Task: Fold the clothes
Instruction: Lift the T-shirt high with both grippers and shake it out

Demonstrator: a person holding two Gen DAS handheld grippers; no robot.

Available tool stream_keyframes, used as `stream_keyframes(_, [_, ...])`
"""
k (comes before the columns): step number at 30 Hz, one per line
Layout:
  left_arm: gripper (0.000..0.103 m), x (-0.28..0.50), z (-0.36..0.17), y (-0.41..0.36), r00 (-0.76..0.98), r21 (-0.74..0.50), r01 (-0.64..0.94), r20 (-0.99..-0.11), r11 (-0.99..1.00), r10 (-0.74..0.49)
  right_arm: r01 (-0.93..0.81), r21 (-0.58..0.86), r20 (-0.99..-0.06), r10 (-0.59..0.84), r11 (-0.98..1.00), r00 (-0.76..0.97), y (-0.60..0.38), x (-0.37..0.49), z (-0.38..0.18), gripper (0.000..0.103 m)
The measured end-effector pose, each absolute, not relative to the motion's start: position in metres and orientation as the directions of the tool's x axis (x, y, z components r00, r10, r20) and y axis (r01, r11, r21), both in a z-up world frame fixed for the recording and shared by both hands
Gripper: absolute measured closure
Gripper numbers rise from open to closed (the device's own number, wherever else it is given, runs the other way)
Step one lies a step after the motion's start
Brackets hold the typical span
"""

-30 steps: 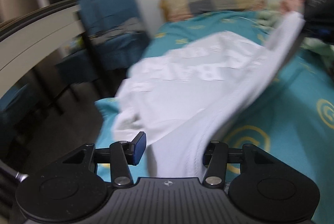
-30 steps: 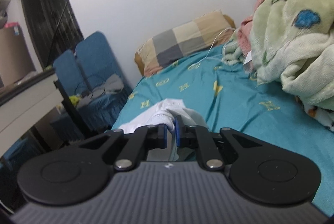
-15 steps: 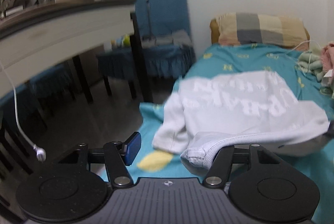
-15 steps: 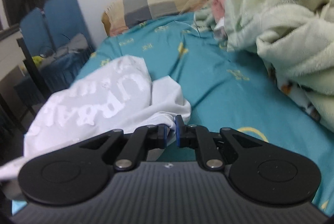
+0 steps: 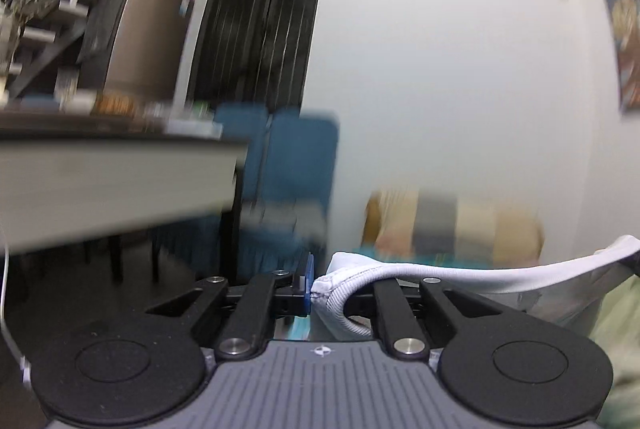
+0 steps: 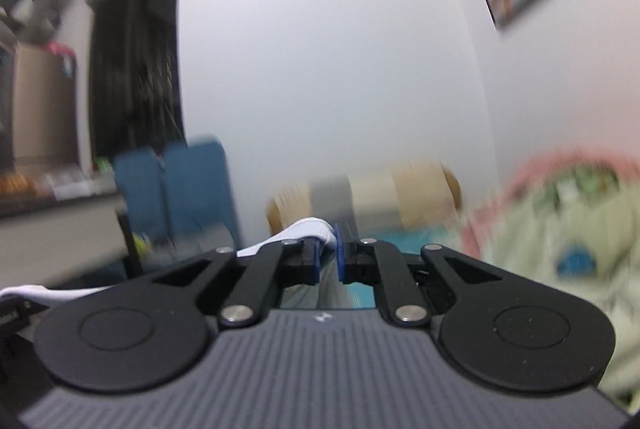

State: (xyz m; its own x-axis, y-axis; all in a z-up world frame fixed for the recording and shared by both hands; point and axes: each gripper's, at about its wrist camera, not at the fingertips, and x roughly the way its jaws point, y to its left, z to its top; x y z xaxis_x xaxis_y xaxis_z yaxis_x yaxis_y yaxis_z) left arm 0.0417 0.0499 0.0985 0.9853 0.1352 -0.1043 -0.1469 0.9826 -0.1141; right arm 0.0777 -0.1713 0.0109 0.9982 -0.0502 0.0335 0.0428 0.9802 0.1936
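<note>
Holding: the left gripper (image 5: 320, 287) and the right gripper (image 6: 328, 256) each pinch one end of a white garment (image 5: 460, 271), which is raised off the bed in front of the plaid pillow (image 5: 452, 223).
Garment at left gripper: its ribbed hem (image 5: 340, 303) is bunched between the fingertips, against the blue pad (image 5: 308, 281), and curls down on the pillow side of it.
Garment at right gripper: a small white bunch (image 6: 314, 229) sticks up between and just above the pads, in front of the pillow (image 6: 372, 199).
Long axis: in the left wrist view the cloth runs as a taut band from the fingertips sideways across the foot of the pillow to the picture's edge, rising slightly there; the rest hangs below, mostly hidden.
Second strip: in the right wrist view a white edge (image 6: 48, 294) stretches away from the pillow toward the far side of the frame, behind the gripper body.
Left jaws: nearly closed, clamped on the hem, with only the cloth's thickness between them.
Right jaws: nearly closed, a narrow gap between the blue pads (image 6: 339, 257), fabric caught at the tips.
Surroundings: blue chairs (image 5: 280, 165) stand beside the pillow, a pale green blanket (image 6: 572, 237) lies on its other side; both views are motion-blurred.
</note>
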Motion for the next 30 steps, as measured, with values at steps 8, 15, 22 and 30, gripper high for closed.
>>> stream_keyframes(8, [0.093, -0.014, 0.274, 0.083, 0.994, -0.165, -0.023, 0.099, 0.986, 0.039, -0.063, 0.219, 0.263, 0.003, 0.974, 0.965, -0.162, 0.02, 0.177, 0.092])
stream_keyframes(15, [0.092, -0.108, 0.388, 0.084, 0.975, -0.087, 0.056, 0.22, 0.995, -0.036, -0.127, 0.223, 0.373, 0.036, 0.967, 0.927, -0.164, -0.067, 0.28, 0.092])
stream_keyframes(22, [0.092, -0.186, 0.466, 0.07, 0.959, -0.065, 0.104, 0.271, 0.992, -0.083, -0.142, 0.189, 0.482, 0.035, 0.972, 0.875, -0.173, -0.145, 0.343, 0.092])
stream_keyframes(30, [0.092, -0.094, 0.436, 0.062, 0.985, -0.104, 0.106, 0.149, 0.989, -0.09, -0.125, 0.213, 0.345, 0.045, 0.969, 0.938, -0.188, -0.097, 0.328, 0.092])
